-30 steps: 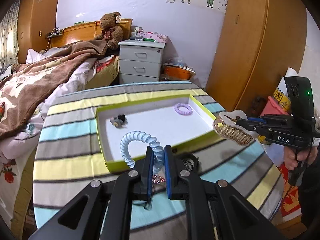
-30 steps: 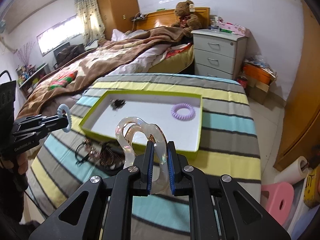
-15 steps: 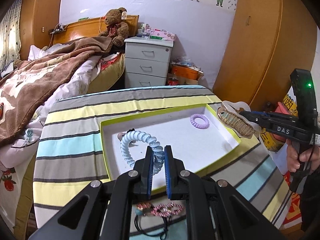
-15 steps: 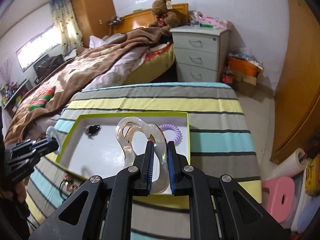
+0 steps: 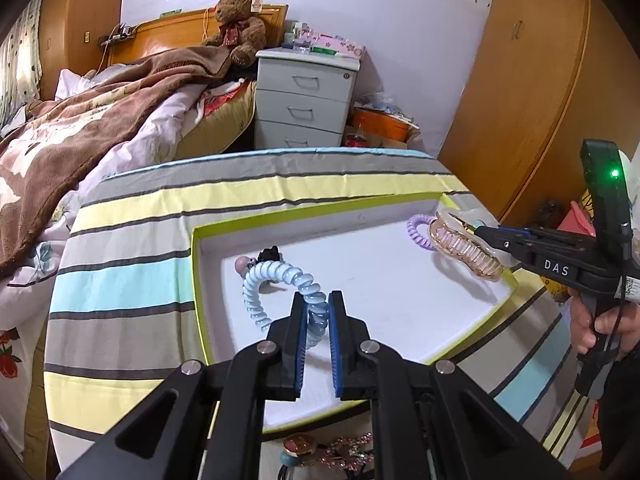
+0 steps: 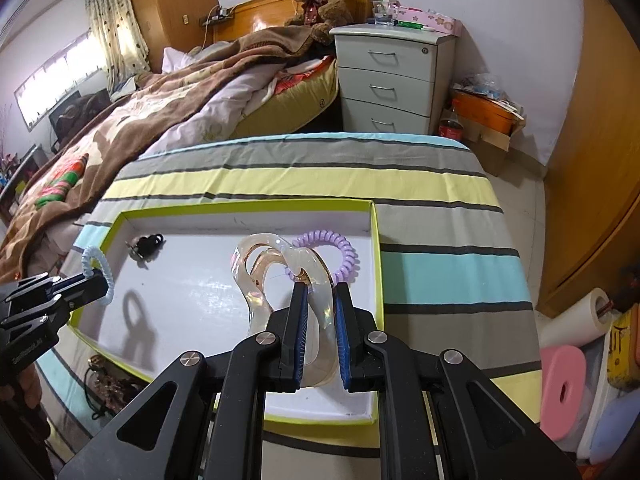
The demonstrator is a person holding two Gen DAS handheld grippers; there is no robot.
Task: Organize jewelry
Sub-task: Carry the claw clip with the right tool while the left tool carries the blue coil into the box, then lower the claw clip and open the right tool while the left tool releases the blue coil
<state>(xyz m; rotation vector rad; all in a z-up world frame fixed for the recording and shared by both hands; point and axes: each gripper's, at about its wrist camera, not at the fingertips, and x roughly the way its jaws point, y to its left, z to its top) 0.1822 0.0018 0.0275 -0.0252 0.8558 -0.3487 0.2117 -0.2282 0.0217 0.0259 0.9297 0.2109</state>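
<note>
Both grippers have come forward over the white tray [image 5: 400,304]: left gripper [image 5: 317,312] pinches the blue coil tie [image 5: 280,276], right gripper [image 6: 320,308] clamps the clear claw clip [image 6: 276,268].

Two spiral hair ties, blue [image 5: 276,280] and purple [image 6: 336,252], one clear claw clip [image 6: 280,276], one green-rimmed tray [image 6: 248,207], one teddy bear [image 5: 240,20]

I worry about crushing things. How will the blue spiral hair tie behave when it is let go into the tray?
The blue spiral hair tie arches up from the left gripper, so it is probably springy. It looks light, and may bounce or roll slightly on the tray.
</note>
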